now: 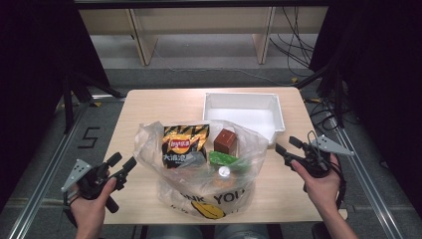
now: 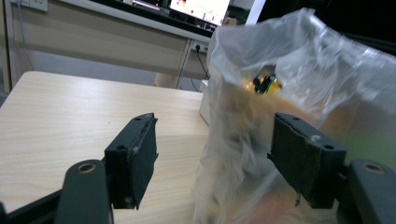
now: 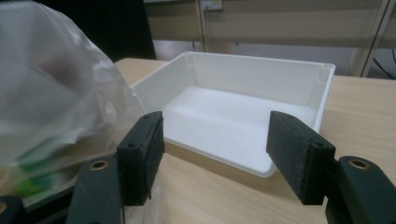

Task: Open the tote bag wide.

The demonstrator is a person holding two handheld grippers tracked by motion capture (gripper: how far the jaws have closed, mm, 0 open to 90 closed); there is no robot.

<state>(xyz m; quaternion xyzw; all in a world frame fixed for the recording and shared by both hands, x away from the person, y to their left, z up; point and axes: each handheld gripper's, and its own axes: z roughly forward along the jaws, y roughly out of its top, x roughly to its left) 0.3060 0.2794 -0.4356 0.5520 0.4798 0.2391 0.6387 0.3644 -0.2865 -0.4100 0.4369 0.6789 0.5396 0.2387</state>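
left tool (image 1: 125, 166): jaws wide, nothing gripped, just beside bag's left edge | plastic bag (image 1: 199, 194): mid-bench (image 1: 144, 104), holds chip packet (image 1: 183, 144), brown box (image 1: 225, 141), green pack (image 1: 224, 159) | white tray (image 1: 278, 107): behind, bare | right tool (image 1: 287, 146): jaws apart, unloaded, by bag's right edge | step: likely approach to unpack; next: spread the mouth, grasp one item

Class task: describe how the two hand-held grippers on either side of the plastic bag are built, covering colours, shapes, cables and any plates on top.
The left gripper and right gripper are matt black, each with two flat, block-shaped jaws on rounded arms with a bolt hole. Each carries a grey three-cornered plate on top. A thin black cable loops from the right gripper. The forearms are bare; no sleeves are in view.
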